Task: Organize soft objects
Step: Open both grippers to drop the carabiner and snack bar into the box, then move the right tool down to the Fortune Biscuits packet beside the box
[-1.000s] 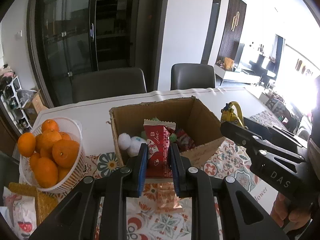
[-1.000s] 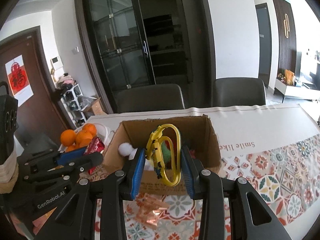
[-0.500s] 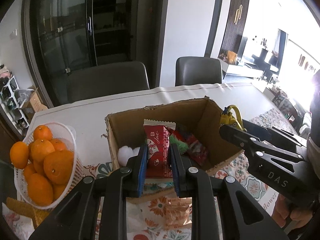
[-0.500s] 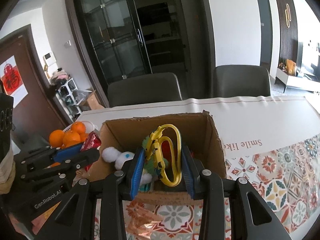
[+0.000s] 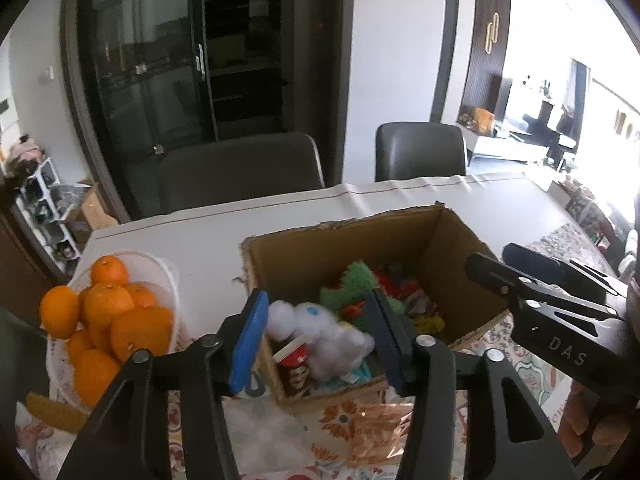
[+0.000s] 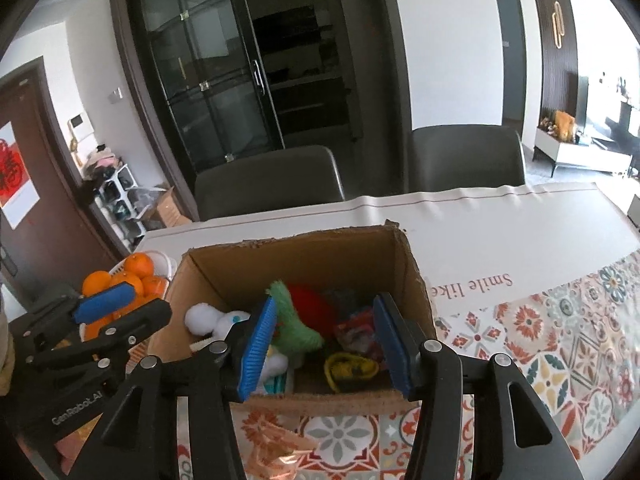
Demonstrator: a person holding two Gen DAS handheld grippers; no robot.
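Note:
An open cardboard box holds a white plush, a green plush and other soft items. My left gripper hangs over the box's near left corner. Its jaws are opening and its pads touch nothing. A red snack packet lies in the box below it. My right gripper hangs over the box's near edge, its jaws opening too. Free of its pads, a yellow toy lies in the box.
A white basket of oranges stands left of the box. A crumpled copper wrapper lies on the patterned tablecloth in front of it. Two dark chairs stand behind the table.
Both grippers moved forward over the box, then their jaws spread. The red packet left the left jaws and the yellow toy left the right jaws; both now lie in the box.

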